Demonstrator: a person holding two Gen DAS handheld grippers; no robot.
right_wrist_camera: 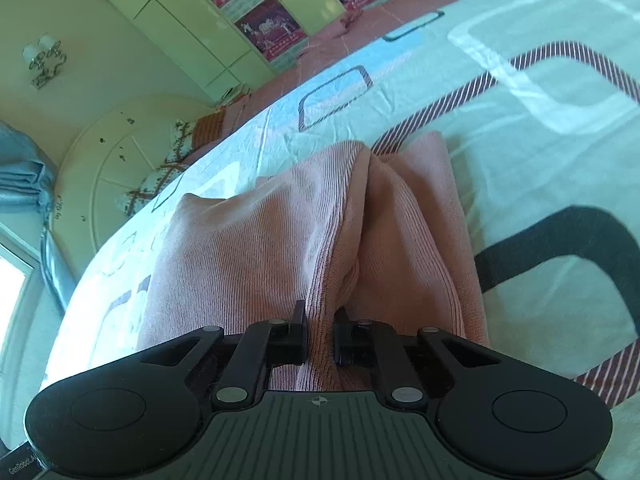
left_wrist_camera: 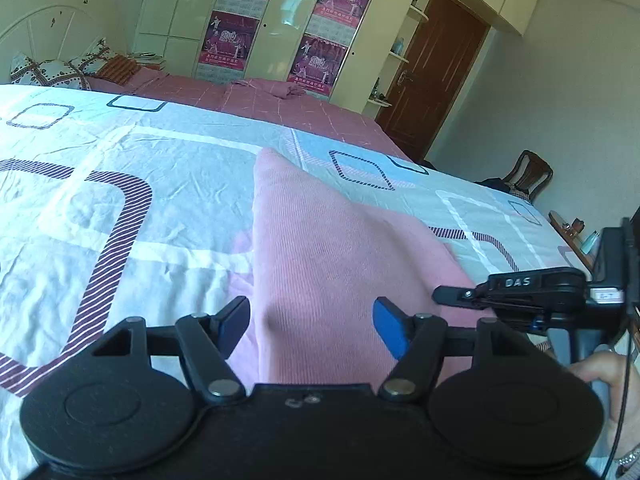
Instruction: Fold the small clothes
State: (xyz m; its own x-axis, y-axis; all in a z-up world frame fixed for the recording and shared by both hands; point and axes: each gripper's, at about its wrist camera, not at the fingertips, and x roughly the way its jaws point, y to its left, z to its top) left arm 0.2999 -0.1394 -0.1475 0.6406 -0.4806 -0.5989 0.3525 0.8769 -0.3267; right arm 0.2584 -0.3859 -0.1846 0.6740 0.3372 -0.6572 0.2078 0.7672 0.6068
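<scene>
Garment, pink ribbed knit, folded, bunched lengthwise.

You are looking across a bed with a pale cover printed with striped squares; a pink sheet lies at its far edge. Behind it a cream wardrobe carries pink posters. A brown door stands right, a white arched headboard left. Daylight enters through a window.
</scene>
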